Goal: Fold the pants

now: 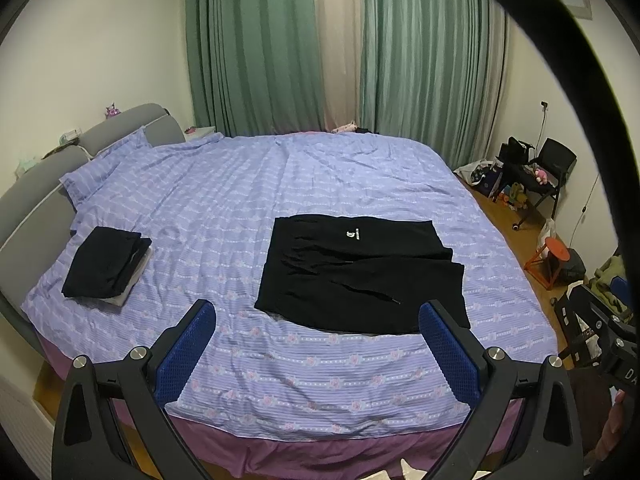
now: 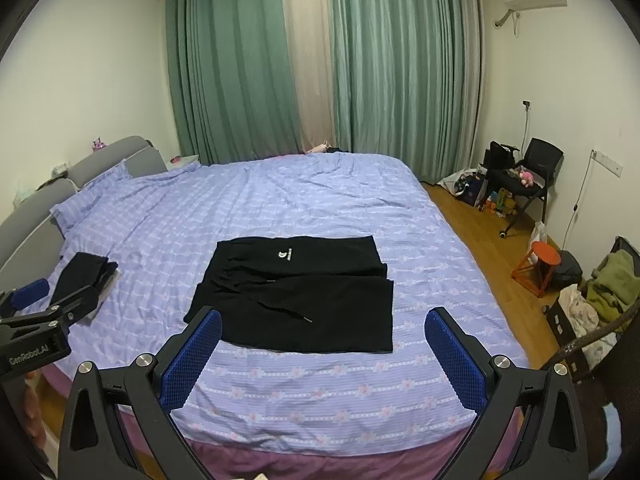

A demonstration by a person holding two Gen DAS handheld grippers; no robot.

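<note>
Black pants (image 1: 360, 276) (image 2: 296, 296) with a small white logo and a loose drawstring lie folded flat on the lilac bedspread (image 1: 280, 184) (image 2: 280, 200), near its front edge. My left gripper (image 1: 318, 308) hangs above the near edge of the bed, open, with nothing between its blue pads (image 1: 188, 344). My right gripper (image 2: 324, 320) is likewise open and bare, in front of the pants. The left gripper (image 2: 28, 312) also shows at the left edge of the right wrist view.
A stack of folded dark clothes (image 1: 106, 266) (image 2: 86, 276) rests at the bed's left side by the grey headboard (image 1: 36, 196). Green curtains (image 2: 380, 64) hang behind. A black chair (image 2: 532, 176), an orange stool (image 2: 538, 266) and a heap of laundry (image 2: 600, 300) stand on the wooden floor at right.
</note>
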